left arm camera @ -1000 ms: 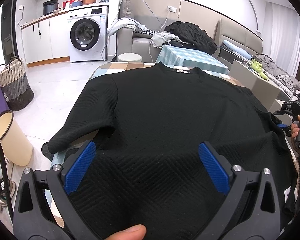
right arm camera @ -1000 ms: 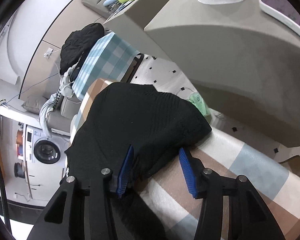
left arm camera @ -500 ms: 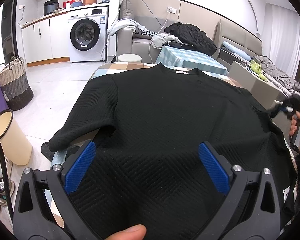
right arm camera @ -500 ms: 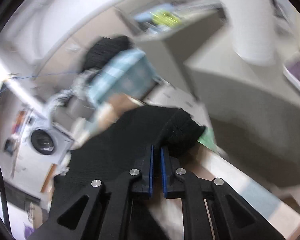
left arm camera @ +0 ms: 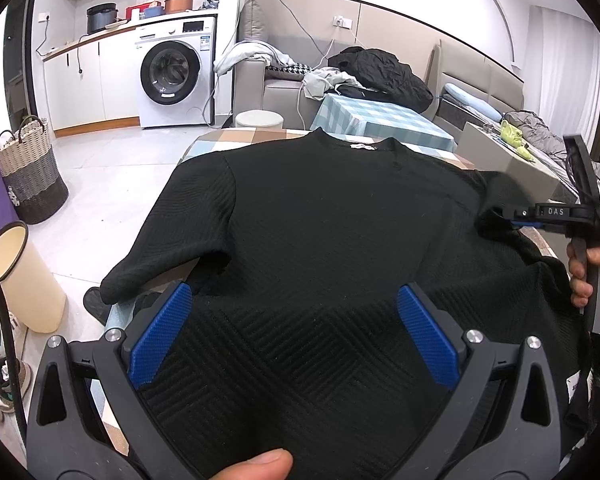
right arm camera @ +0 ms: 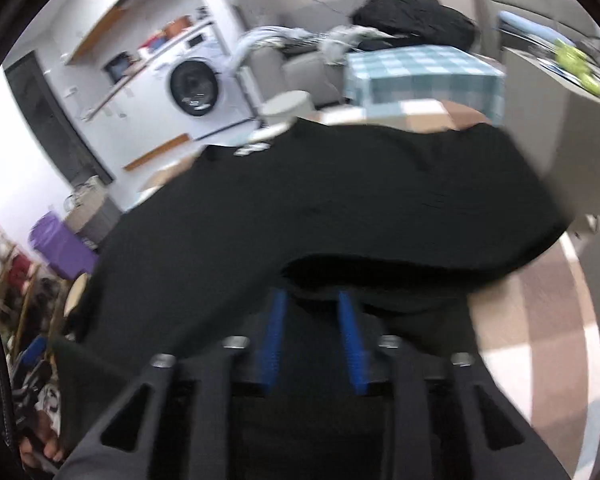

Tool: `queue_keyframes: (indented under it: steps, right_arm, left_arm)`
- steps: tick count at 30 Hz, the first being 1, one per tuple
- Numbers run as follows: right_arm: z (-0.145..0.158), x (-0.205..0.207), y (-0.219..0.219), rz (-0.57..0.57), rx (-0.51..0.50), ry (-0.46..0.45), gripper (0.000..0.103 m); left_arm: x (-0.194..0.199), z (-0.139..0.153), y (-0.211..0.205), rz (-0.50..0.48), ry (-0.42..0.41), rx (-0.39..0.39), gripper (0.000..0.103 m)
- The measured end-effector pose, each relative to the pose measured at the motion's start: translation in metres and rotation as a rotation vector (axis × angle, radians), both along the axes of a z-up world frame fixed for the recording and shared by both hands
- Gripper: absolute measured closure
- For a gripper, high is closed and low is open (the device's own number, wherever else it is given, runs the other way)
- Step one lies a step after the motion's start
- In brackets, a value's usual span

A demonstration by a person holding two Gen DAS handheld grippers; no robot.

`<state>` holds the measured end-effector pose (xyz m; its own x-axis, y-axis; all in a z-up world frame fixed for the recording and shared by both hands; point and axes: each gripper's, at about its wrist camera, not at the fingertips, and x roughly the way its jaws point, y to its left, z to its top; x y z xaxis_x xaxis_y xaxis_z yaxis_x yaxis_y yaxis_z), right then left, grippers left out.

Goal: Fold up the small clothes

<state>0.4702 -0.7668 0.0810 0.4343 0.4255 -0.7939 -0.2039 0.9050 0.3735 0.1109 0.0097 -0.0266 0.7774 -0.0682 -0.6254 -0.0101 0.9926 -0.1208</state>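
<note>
- Two blue pads of my left gripper (left arm camera: 294,336) are standing wide apart over the hem of the black sweater (left arm camera: 320,232), which is lying flat on the checked table (left arm camera: 236,138).
- My right gripper (right arm camera: 314,336), clamped on the right sleeve (right arm camera: 440,220) half a second ago, is now opening, having carried it inward; the first fold is forming.

Both wrist views look down close over 1 black sweater (left arm camera: 320,220), facing the washing machine (left arm camera: 172,76).
</note>
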Motion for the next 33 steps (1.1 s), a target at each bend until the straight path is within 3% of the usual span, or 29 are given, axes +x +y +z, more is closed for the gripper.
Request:
queue_keyframes:
  steps: [3, 10, 14, 20, 22, 24, 27, 30, 33]
  right_arm:
    - [-0.005, -0.001, -0.026, -0.118, 0.073, 0.041, 0.043]
    - [-0.022, -0.015, -0.103, -0.45, 0.347, 0.172, 0.036]
    - [-0.031, -0.001, -0.121, -0.563, 0.37, 0.196, 0.036]
    - [-0.042, 0.027, -0.117, -0.592, 0.362, 0.224, 0.036]
    - [-0.042, 0.037, -0.107, -0.587, 0.323, 0.216, 0.043]
    - [-0.047, 0.042, -0.101, -0.555, 0.313, 0.238, 0.068]
    - [-0.047, 0.047, -0.09, -0.524, 0.282, 0.226, 0.086]
    - [-0.036, 0.047, -0.093, -0.553, 0.229, 0.164, 0.093]
    - [-0.015, 0.051, -0.094, -0.586, 0.165, 0.075, 0.094]
  left_arm:
    - [0.0, 0.0, 0.0, -0.001, -0.002, 0.002, 0.001]
    - [-0.001, -0.001, -0.001, -0.003, 0.001, -0.002, 0.001]
    - [-0.001, 0.0, -0.001, -0.005, 0.001, -0.002, 0.001]
    - [0.0, -0.002, 0.001, 0.009, 0.009, -0.006, 0.001]
    - [0.002, -0.002, 0.004, 0.015, 0.016, -0.011, 0.001]
    - [0.005, -0.003, 0.007, 0.023, 0.021, -0.015, 0.001]
    - [0.007, -0.003, 0.008, 0.026, 0.024, -0.025, 0.001]
    - [0.008, -0.002, 0.01, 0.026, 0.022, -0.026, 0.001]
    - [0.009, -0.002, 0.01, 0.027, 0.026, -0.027, 0.001]
